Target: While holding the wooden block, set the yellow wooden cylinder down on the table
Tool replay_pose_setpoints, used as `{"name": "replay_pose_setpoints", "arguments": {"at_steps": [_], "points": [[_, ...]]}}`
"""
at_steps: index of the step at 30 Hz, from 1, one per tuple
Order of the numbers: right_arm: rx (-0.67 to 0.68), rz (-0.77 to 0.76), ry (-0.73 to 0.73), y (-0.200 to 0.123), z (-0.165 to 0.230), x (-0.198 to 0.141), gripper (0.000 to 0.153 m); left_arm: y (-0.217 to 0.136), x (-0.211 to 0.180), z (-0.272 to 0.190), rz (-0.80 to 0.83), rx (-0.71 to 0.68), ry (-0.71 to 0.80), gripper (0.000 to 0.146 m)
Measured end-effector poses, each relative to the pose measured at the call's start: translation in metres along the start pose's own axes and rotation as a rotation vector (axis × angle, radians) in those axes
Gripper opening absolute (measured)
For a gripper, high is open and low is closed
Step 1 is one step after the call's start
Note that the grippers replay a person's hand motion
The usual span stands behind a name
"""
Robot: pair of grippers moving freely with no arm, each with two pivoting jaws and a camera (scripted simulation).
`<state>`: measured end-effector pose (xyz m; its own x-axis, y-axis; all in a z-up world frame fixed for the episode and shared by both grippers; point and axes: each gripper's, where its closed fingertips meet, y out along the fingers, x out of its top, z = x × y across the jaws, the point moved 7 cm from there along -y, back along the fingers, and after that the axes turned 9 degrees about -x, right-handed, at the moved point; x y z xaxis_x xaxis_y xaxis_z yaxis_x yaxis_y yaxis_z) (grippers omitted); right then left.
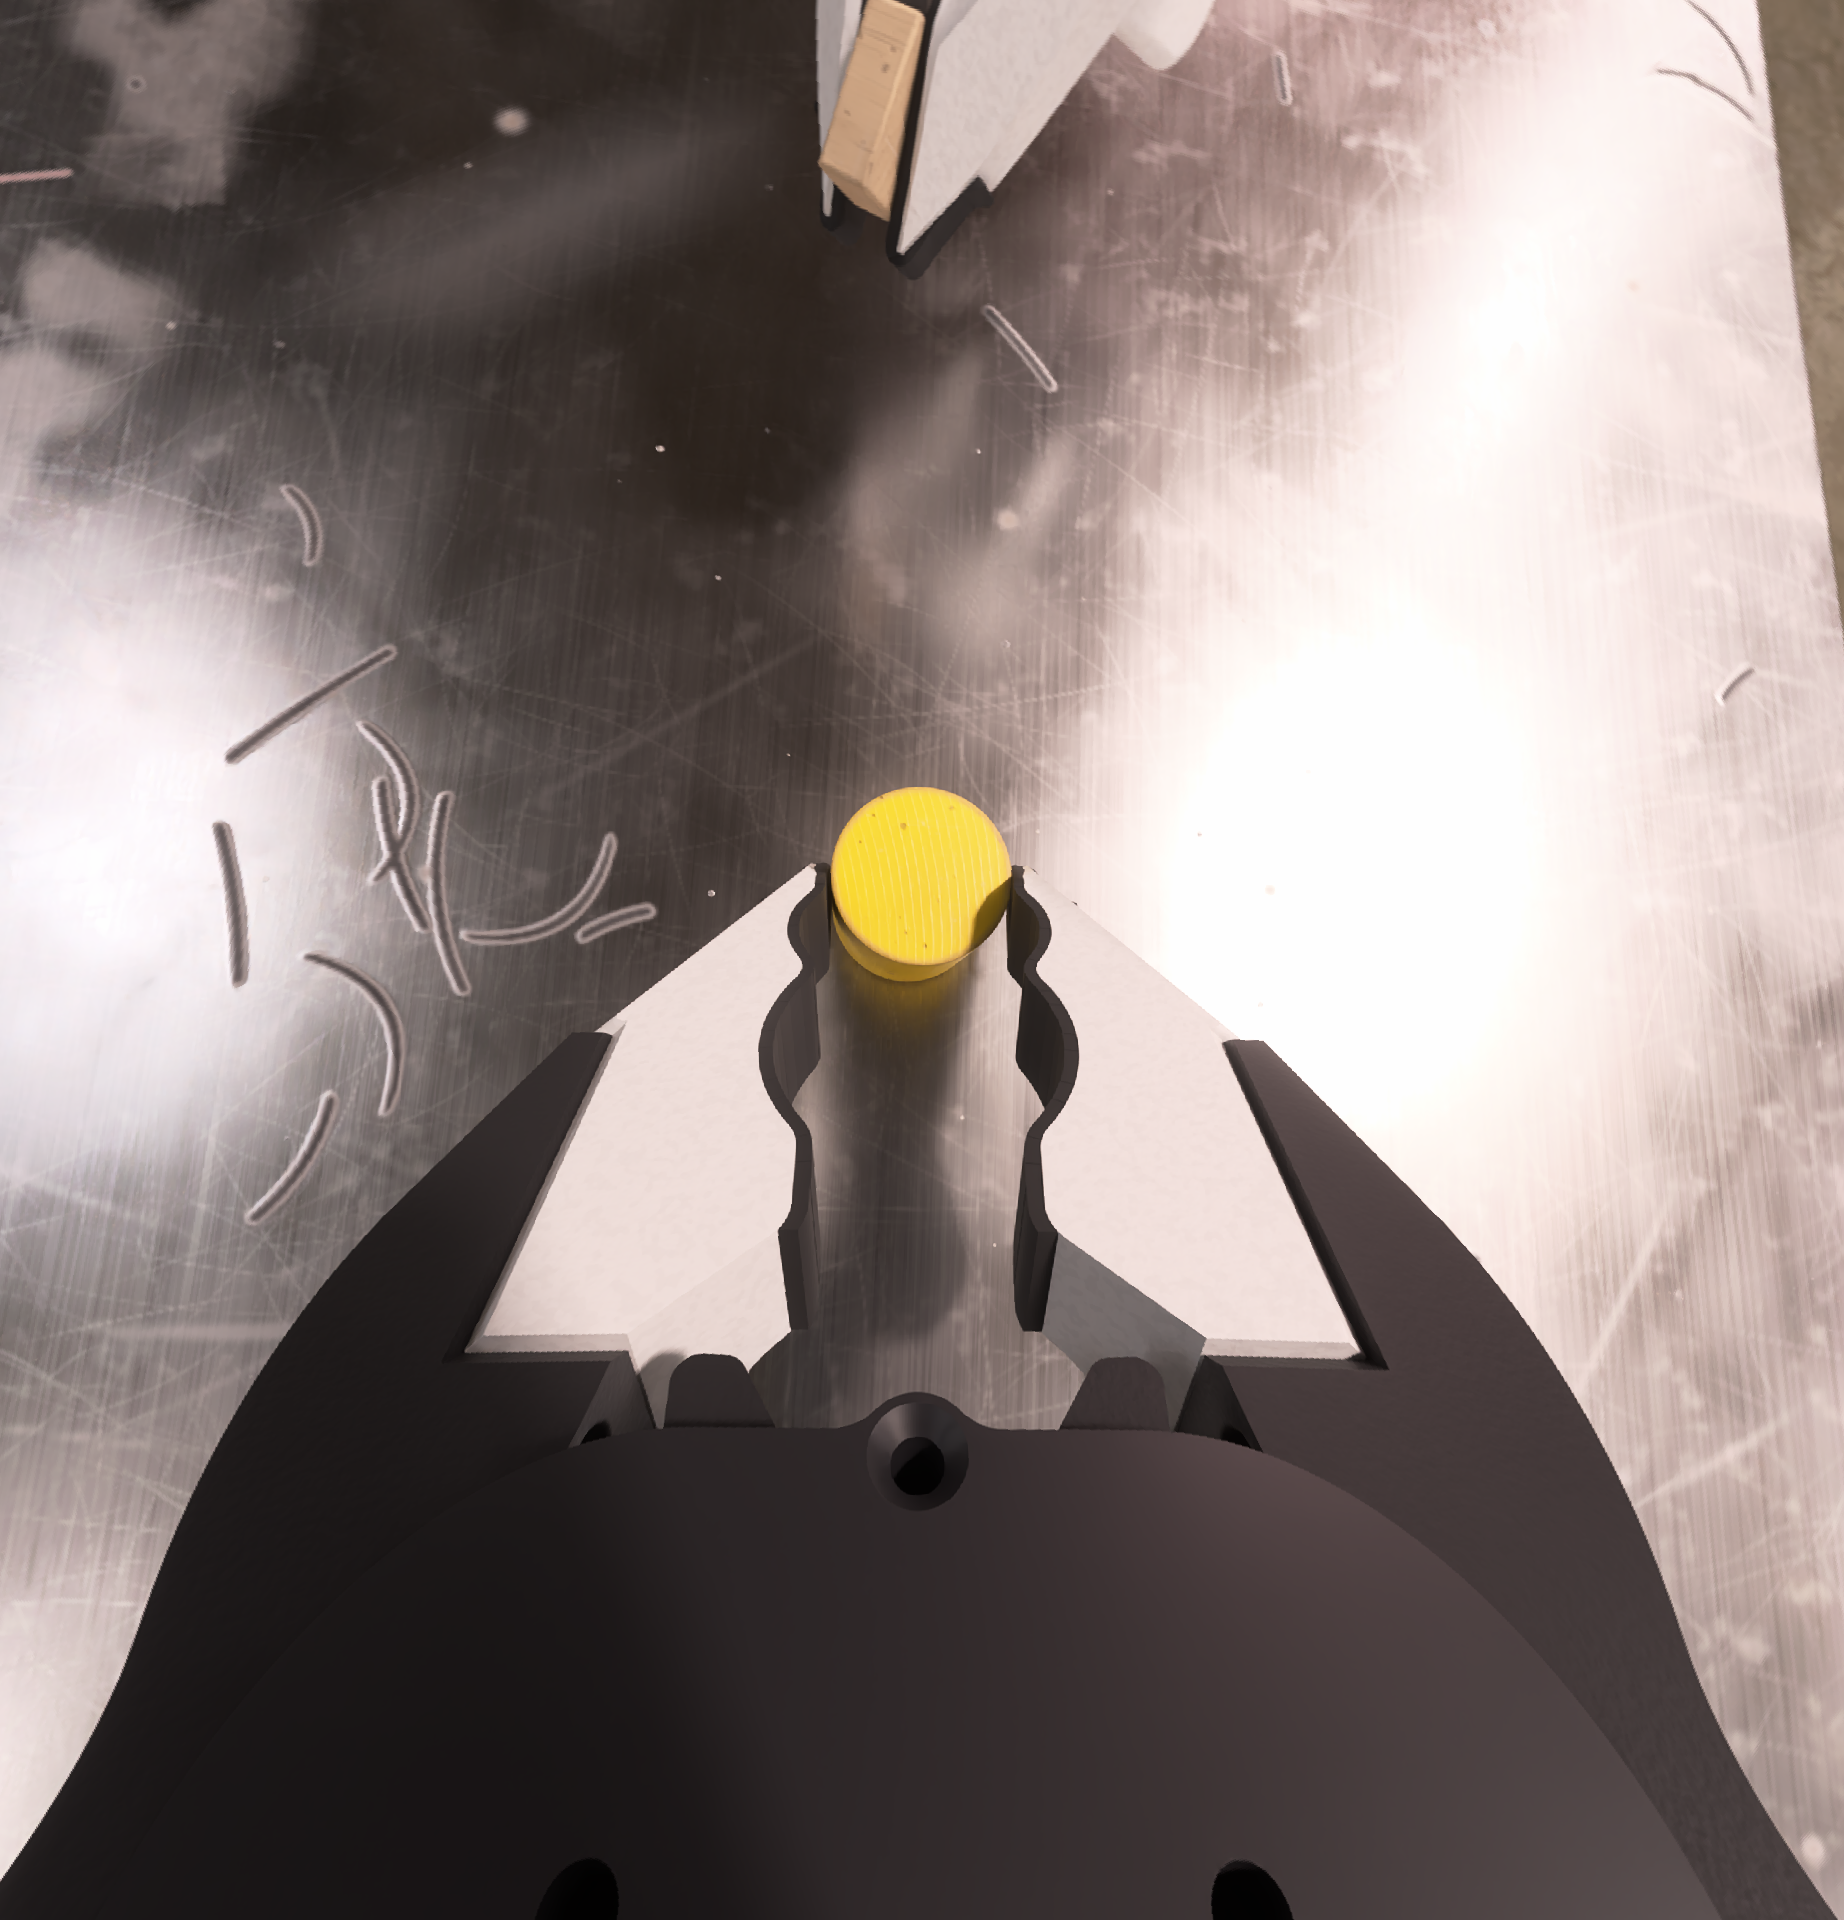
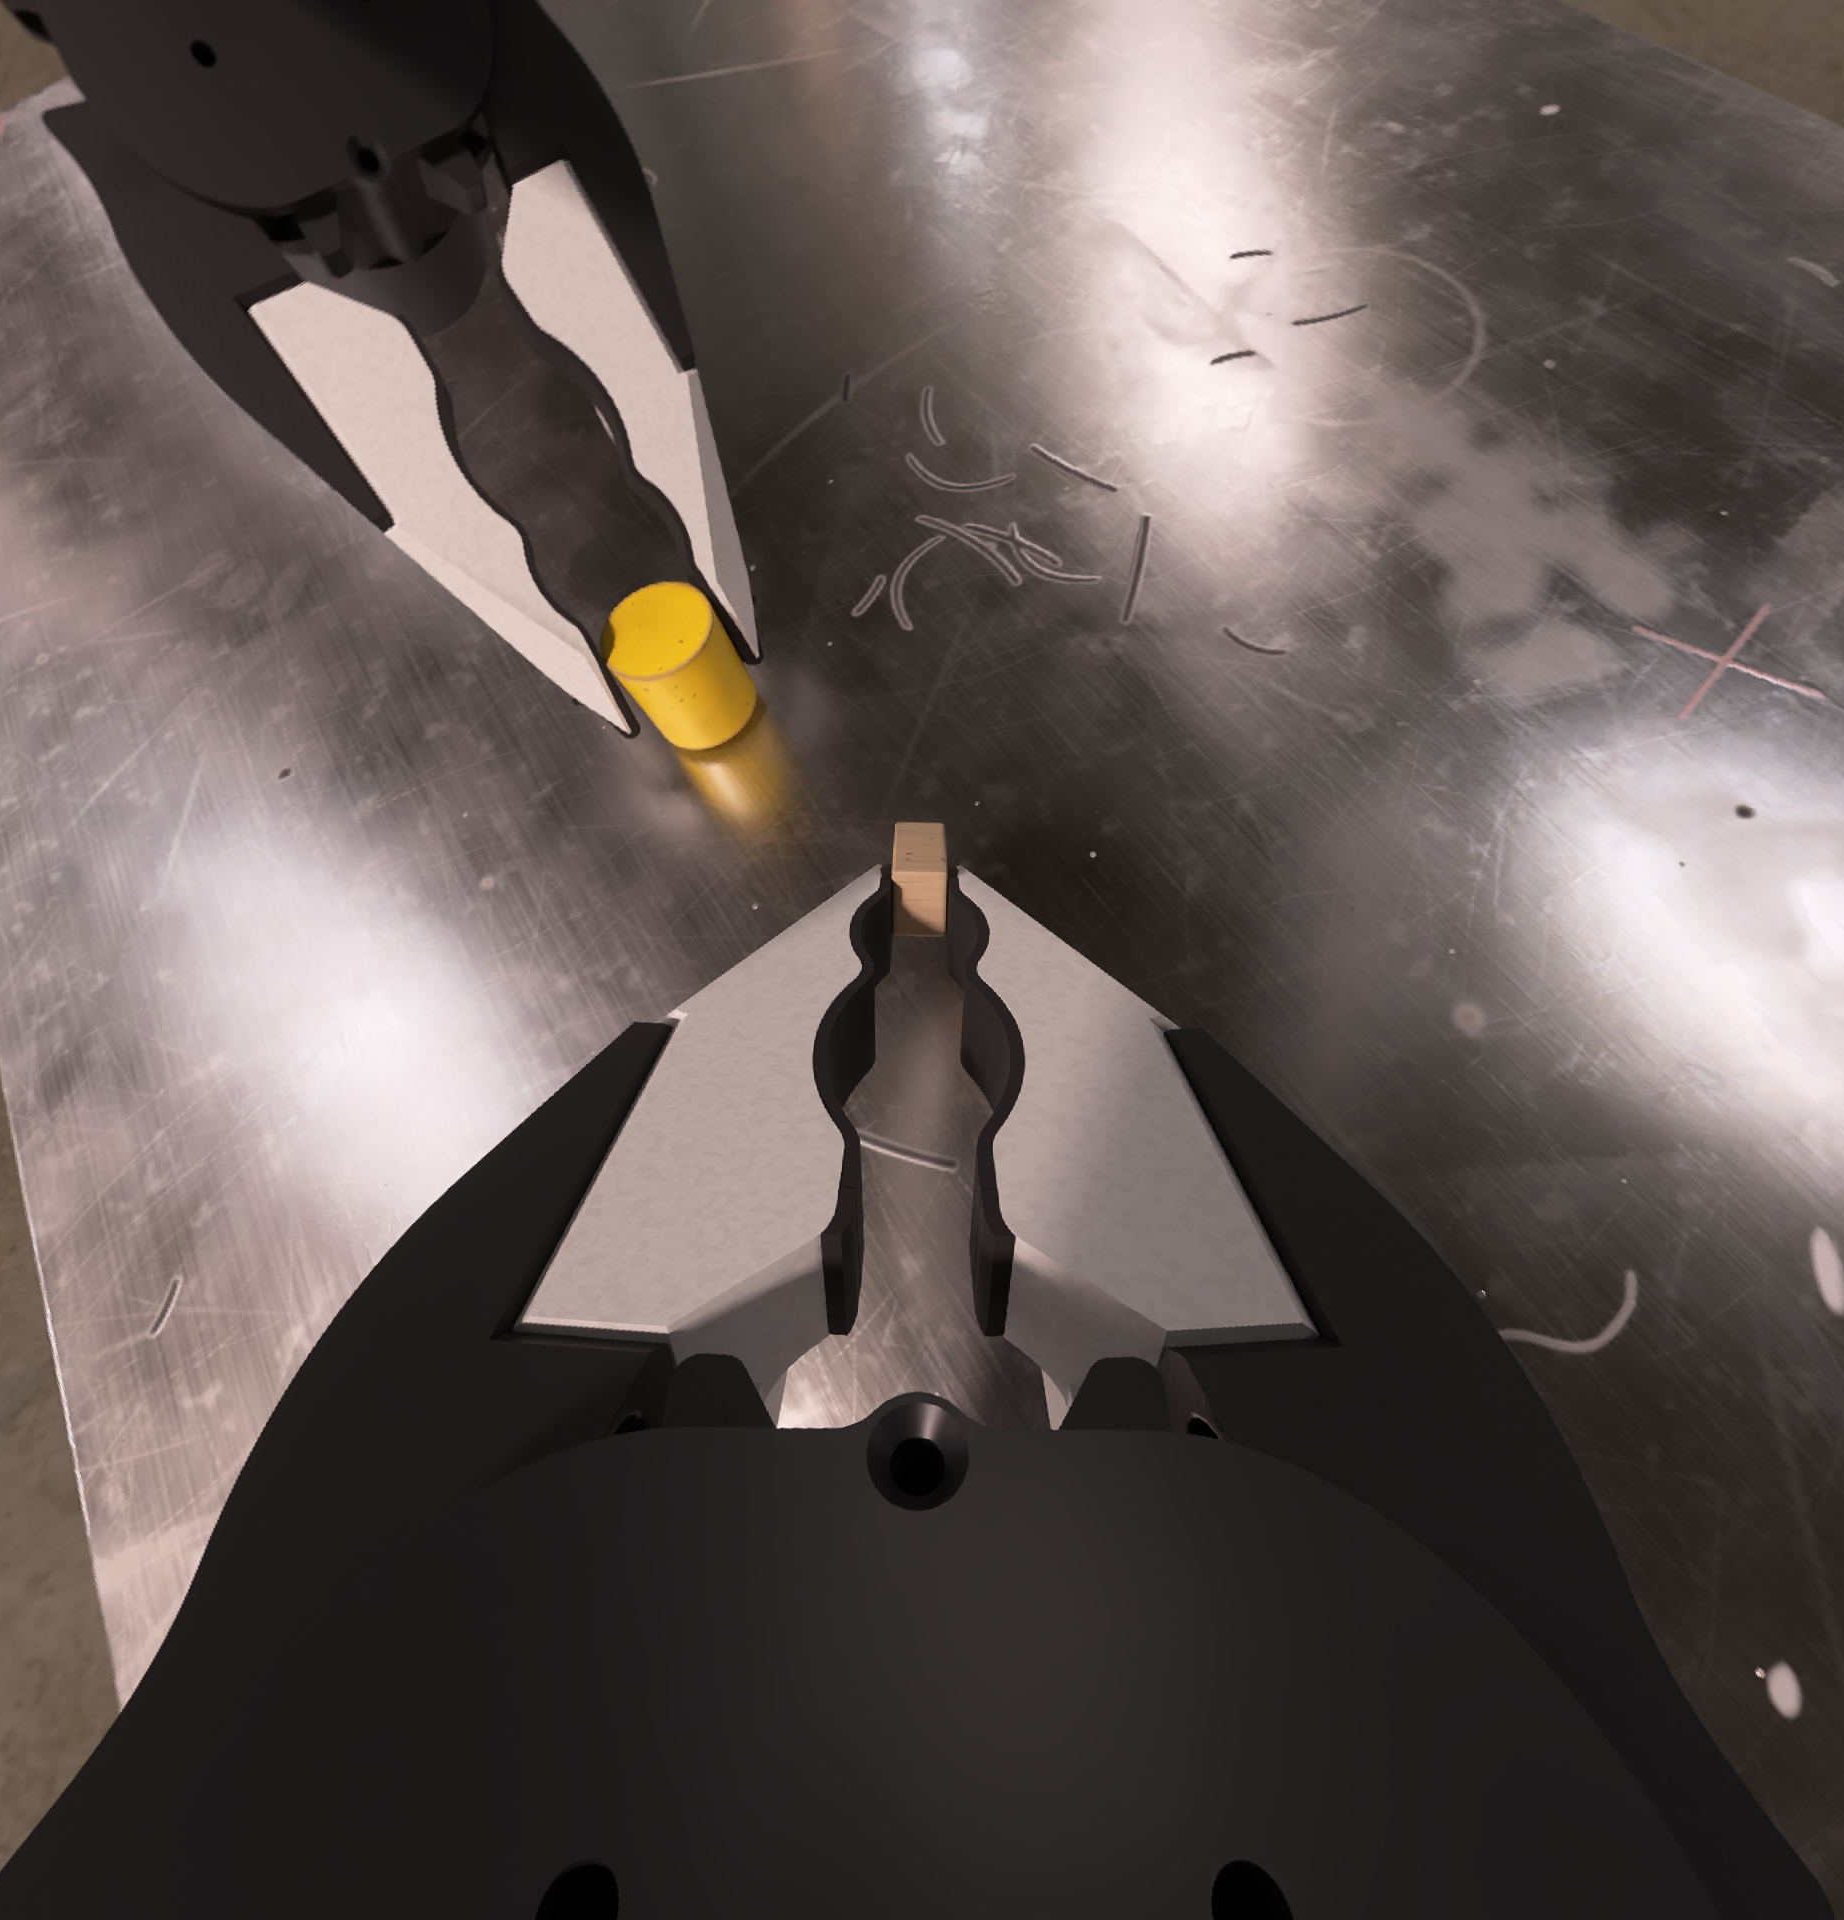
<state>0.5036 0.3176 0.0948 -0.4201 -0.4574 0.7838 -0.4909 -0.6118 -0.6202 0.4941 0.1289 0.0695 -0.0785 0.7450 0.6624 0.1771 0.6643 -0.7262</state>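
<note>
On my left, my left gripper [image 1: 918, 883] has its white, wavy-edged fingers [image 1: 689, 1039] clenched on the yellow wooden cylinder [image 1: 918, 878], pinching it right at the tips. From my left wrist view I look down on its flat round end face, fine-grained and speckled with a few small dark dots. In my right wrist view the same cylinder [image 2: 679, 670] shows as a short, stubby drum with smooth sides, standing nearly upright, its bottom at or just above the counter [image 2: 1313, 831]; I cannot tell whether it touches. A yellow glow of it reflects in the metal directly beneath.

The counter is a brushed metal sheet, shiny and blotched with glare, covered in fine scratches and a cluster of short curved gouges [image 2: 991, 540].

To the right, my right gripper [image 2: 920, 883] is closed on the wooden block [image 2: 920, 878], a pale, square-ended bar of light wood with faint grain, gripped between the dark inner edges of the fingertips and held clear above the counter. From the left wrist view the block [image 1: 876, 114] appears as a tan slab tilted between the white fingers.
</note>
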Motion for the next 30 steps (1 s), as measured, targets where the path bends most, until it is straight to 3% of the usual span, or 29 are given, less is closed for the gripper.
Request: {"name": "replay_pose_setpoints", "arguments": {"at_steps": [12, 30], "points": [[-0.032, 0.011, 0.123, 0.004, -0.004, 0.005, 0.008, 0.005, 0.006, -0.004, -0.026, -0.001, -0.046, 0.04], [-0.232, 0.233, 0.104, 0.034, 0.022, 0.012, 0.008, 0.0, 0.012, -0.004, -0.076, 0.004, -0.039, 0.04]]}}
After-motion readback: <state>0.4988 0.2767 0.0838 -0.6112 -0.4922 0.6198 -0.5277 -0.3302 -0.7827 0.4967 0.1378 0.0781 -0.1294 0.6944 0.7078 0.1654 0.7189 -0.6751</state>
